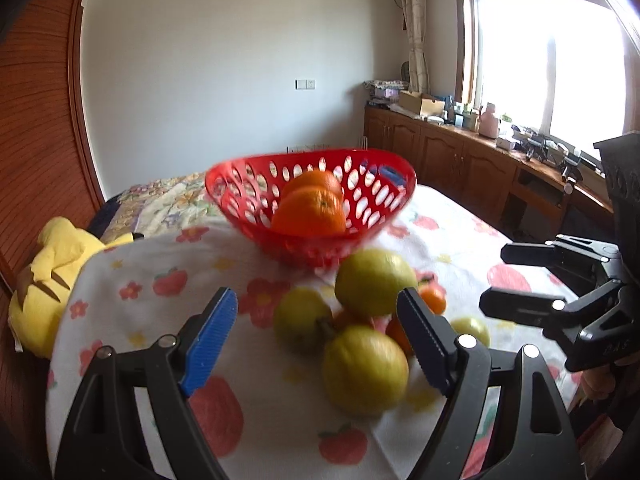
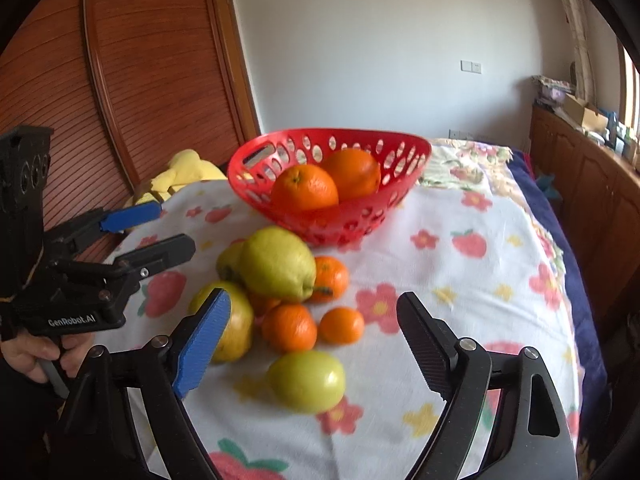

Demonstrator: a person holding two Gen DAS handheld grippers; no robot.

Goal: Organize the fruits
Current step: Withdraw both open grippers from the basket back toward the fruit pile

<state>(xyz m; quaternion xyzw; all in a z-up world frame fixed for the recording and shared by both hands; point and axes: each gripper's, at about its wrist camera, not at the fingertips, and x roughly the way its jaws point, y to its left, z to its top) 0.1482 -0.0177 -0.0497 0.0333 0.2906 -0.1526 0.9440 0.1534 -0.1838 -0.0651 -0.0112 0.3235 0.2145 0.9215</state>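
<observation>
In the right wrist view, the right tongs stand spread over the white cloth printed with red strawberries and flowers, nothing pinched between the blue-padded finger and the black one. Just past their tips a round green-yellow fruit lies alone on the cloth. Beyond it sits a loose heap: 2 small orange mandarins side by side, a 3rd mandarin behind them, a large yellow-green pear-shaped fruit resting on the pile, and another yellow-green fruit partly hidden by the blue pad. The fruits in the heap touch one another.

At the left edge of this view a hand grips the handle of the left tongs, which also stand spread and empty, beside the heap without touching it.

In the left wrist view the left tongs frame the same heap from the other side, the pictures being blurred there.

Farther back, a red perforated plastic basket stands on the cloth, close behind the heap, with 2 large oranges in it, touching. To its left a yellow plush toy lies at the cloth's edge. Behind are a floral bedspread, a brown slatted wooden door and a white wall.
</observation>
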